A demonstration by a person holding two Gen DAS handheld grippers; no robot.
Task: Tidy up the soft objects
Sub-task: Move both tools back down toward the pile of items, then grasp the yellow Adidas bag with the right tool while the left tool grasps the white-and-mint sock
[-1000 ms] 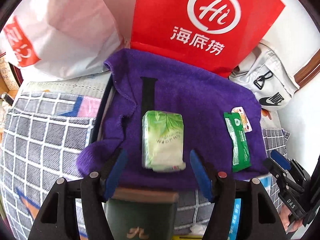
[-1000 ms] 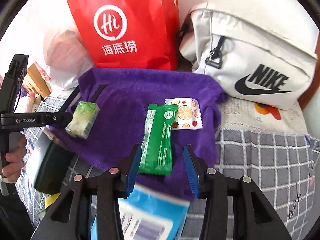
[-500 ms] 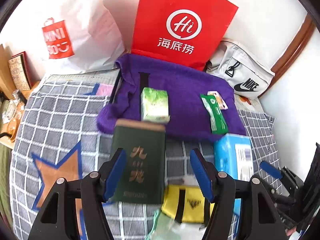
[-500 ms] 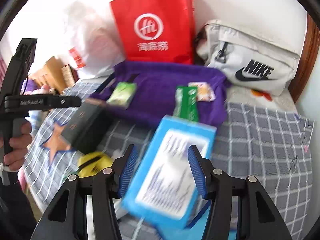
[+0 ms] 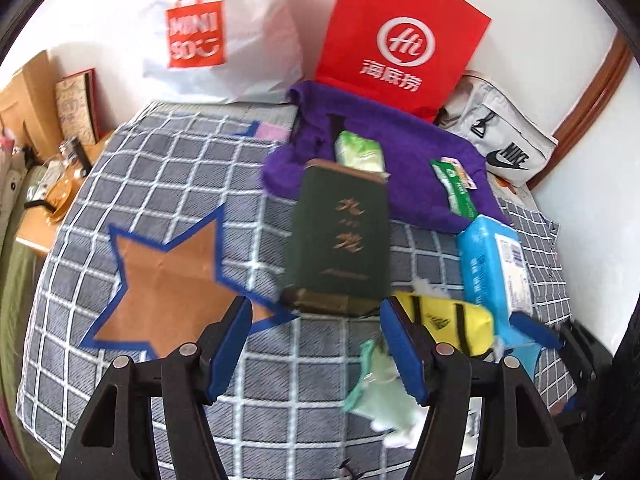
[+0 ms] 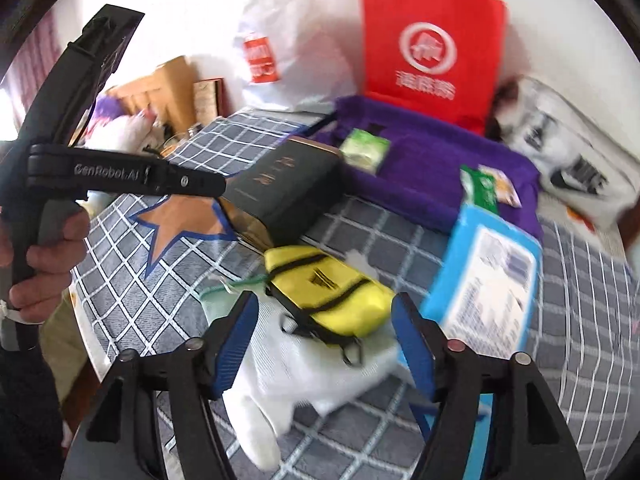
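Both grippers hover empty over the checked bedspread (image 5: 168, 184). Left gripper (image 5: 316, 344) stands spread near the dark green box (image 5: 340, 236). Right gripper (image 6: 326, 340) is opening over the yellow pouch (image 6: 328, 288), not touching it.

Left gripper (image 5: 316, 344): tilted steeply downward, blue-padded fingers (image 5: 230, 346) spread, nothing pinched between them. Seen from the right wrist view, a hand (image 6: 38, 256) wraps its handle at far left, a white band at the wrist. Right gripper (image 6: 324, 344): also angled downward, fingers (image 6: 236, 344) parting at this moment, pads pressing on nothing. Its blue fingertip shows at the lower right edge of the left wrist view.
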